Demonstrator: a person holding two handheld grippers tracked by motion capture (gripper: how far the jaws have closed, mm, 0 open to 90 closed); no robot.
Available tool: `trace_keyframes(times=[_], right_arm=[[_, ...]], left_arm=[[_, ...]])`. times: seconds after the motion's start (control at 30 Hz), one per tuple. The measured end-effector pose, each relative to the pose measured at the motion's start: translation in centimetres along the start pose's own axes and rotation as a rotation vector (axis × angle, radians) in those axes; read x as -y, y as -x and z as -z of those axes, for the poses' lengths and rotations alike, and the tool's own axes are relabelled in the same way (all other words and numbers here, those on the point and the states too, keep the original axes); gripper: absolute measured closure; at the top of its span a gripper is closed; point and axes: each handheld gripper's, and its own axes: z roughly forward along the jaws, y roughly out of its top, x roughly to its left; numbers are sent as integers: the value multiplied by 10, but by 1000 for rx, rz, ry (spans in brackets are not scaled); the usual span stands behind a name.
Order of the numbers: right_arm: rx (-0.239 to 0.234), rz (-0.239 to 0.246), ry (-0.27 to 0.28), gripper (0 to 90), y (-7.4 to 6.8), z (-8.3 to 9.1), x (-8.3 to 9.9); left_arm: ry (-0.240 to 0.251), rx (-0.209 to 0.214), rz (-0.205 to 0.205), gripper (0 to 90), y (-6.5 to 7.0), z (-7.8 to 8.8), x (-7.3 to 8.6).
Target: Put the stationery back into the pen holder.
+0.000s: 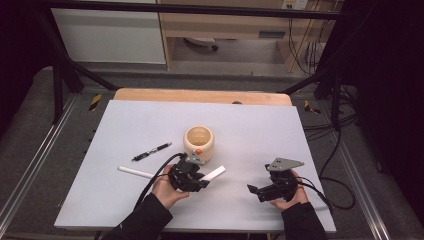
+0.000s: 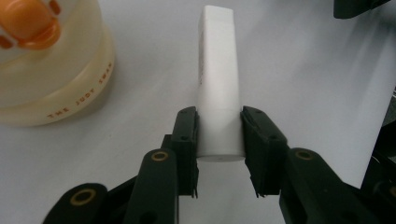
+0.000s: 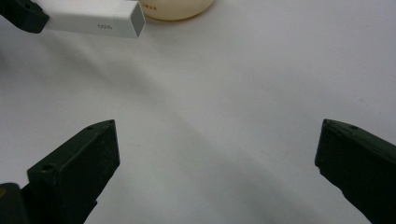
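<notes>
My left gripper [image 1: 204, 183] [image 2: 219, 140] is shut on a white rectangular tube [image 2: 217, 88] [image 1: 214, 173], whose free end points away from the jaws and hangs a little above the table. The tube [image 3: 95, 19] also shows at the top left of the right gripper view. Just beyond it stands a cream round cup [image 1: 199, 141] [image 2: 42, 70] with an orange knob on its side. My right gripper [image 1: 255, 190] [image 3: 217, 149] is at the front right of the mat, jaws wide open with bare table between them.
A black pen [image 1: 151, 151] lies left of the cup. A long white stick [image 1: 136, 172] lies left of my left hand. The grey mat [image 1: 260, 130] covers a wooden table; dark frame bars and cables run around its sides.
</notes>
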Motion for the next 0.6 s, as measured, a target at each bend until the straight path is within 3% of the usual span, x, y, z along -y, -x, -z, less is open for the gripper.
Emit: trace_keyframes(times=[0.1,0.27,0.43,0.6], right_arm=[[7,36,-9,7,-6,-1,-4],[-29,84,-7,7,-12,-4,-7],[-13,142,-2,15,-19,-7,-14],[4,238,-13,21,-30,-13,-21]], left_arm=[[3,-3,6,668,-4,5,5],[2,-3,18,668,-10,10,11],[0,0,24,668,-15,15,15],[-5,4,25,668,-19,19,19]])
